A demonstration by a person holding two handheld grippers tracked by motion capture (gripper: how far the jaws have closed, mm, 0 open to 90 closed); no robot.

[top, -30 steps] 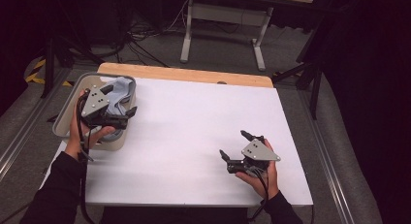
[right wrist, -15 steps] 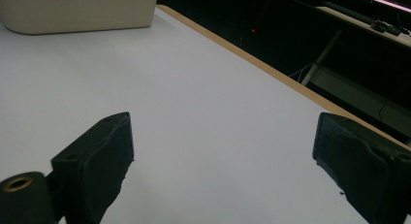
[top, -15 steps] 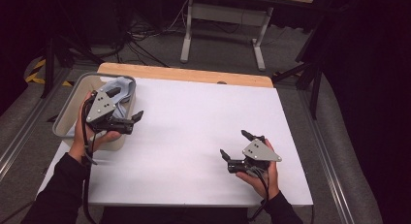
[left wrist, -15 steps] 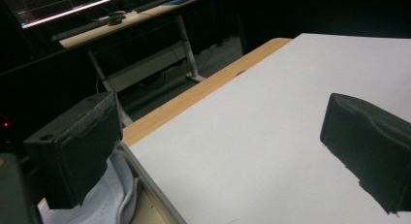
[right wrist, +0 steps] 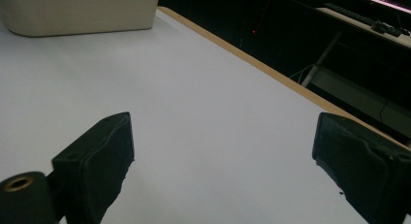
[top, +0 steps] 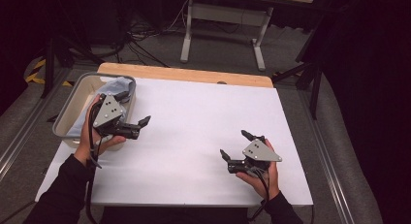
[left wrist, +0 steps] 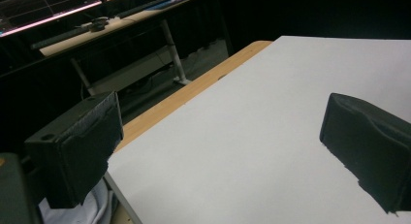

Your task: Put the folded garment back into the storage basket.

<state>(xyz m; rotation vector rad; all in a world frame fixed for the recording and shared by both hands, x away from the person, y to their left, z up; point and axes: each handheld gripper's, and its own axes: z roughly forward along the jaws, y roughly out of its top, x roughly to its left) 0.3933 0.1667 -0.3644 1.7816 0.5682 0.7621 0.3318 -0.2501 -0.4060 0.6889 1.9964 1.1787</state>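
Grey cloth sits in the bin, behind the left gripper; its jaws spread, pointing away. Right gripper far off, jaws spread, empty.

So the left gripper slid right out of the bin at frame left, jaws now over the white tabletop; right gripper barely dropped lower.
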